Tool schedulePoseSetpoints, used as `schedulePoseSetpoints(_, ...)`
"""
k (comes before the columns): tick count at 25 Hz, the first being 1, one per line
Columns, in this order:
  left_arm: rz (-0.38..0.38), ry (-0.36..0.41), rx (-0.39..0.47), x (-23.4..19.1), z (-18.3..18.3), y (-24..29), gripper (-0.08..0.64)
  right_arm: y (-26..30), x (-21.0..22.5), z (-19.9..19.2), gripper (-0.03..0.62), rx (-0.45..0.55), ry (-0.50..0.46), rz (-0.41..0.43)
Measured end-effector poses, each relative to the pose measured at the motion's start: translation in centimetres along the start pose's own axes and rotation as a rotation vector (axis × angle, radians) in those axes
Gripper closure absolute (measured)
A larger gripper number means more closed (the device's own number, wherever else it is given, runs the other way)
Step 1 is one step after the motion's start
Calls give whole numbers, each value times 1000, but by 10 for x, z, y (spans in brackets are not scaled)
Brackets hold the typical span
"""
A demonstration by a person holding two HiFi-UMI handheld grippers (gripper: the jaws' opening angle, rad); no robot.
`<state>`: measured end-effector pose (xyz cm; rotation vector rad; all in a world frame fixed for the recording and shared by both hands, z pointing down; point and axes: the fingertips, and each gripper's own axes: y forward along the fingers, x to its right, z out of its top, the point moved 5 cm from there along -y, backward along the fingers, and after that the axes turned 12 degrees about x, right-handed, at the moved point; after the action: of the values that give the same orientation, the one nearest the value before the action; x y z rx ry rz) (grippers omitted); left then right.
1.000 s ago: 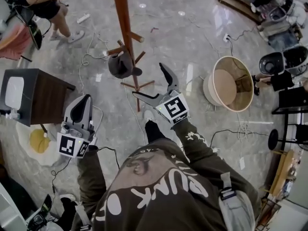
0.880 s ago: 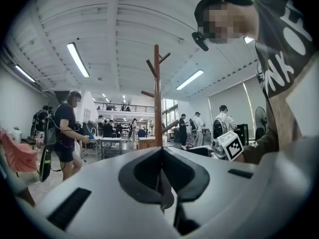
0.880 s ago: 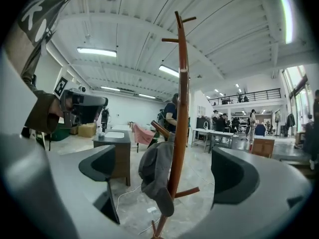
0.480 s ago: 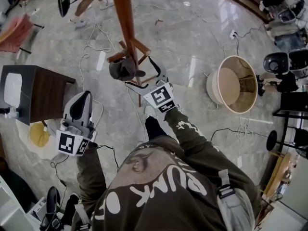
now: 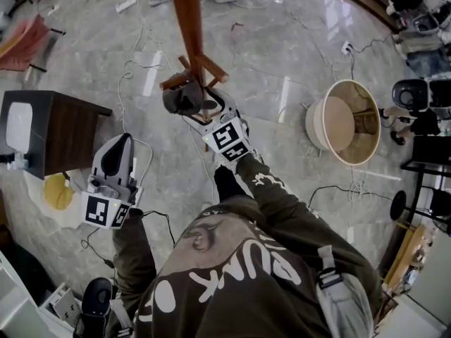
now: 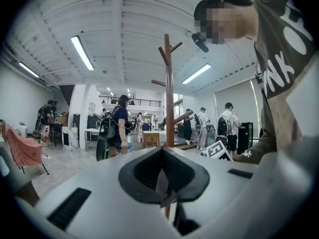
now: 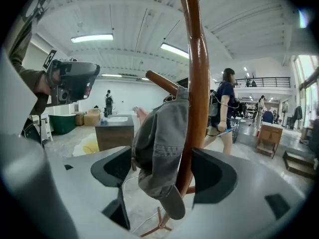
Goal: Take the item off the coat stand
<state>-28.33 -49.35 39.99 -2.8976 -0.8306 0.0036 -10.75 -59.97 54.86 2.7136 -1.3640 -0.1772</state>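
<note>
Closing in from their widest spread, the two fingers of the right gripper now stand part-way apart. The grey cap hangs between them. I can see a sliver of room on each side, so the pads are not yet pressing on the cloth and nothing is gripped. The cap is still on the coat stand, draped over one of its lower pegs and lying against the wooden post, brim down.

A second ago that gripper was held out well short of the stand, jaws gaping. Since then it has come forward and dipped until the cap sits inside its mouth. To my eye the reach is done and the pinch is half made. The lift off the peg is all still to come.

One thing bothers me. From the right gripper view, the post seems to sit just inside the far finger along with the cap. If the jaws go on shutting as they are, I reckon they may bite wood as well as cloth. A small shift toward the crown would be safer.

The left gripper has barely stirred. It hangs low at the person's left side near the dark cabinet, its fingers shut together on nothing, taking no part. Round about, the cables on the floor lie as before, and the round tub sits on its side.
</note>
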Motion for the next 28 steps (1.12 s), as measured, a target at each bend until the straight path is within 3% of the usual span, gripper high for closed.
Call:
schedulePoseSetpoints(12,12,-5,-3,2,-1,-13,557,15,3,-17,411,-63,-2,-50)
schedulePoseSetpoints(16,16,0,-6,5,2,-15,557,14,10,-14,562,-67,-14,-92)
schedulePoseSetpoints(28,35,8,-1,8,4,-33,557,8,2,9,569,-16,-32,-71)
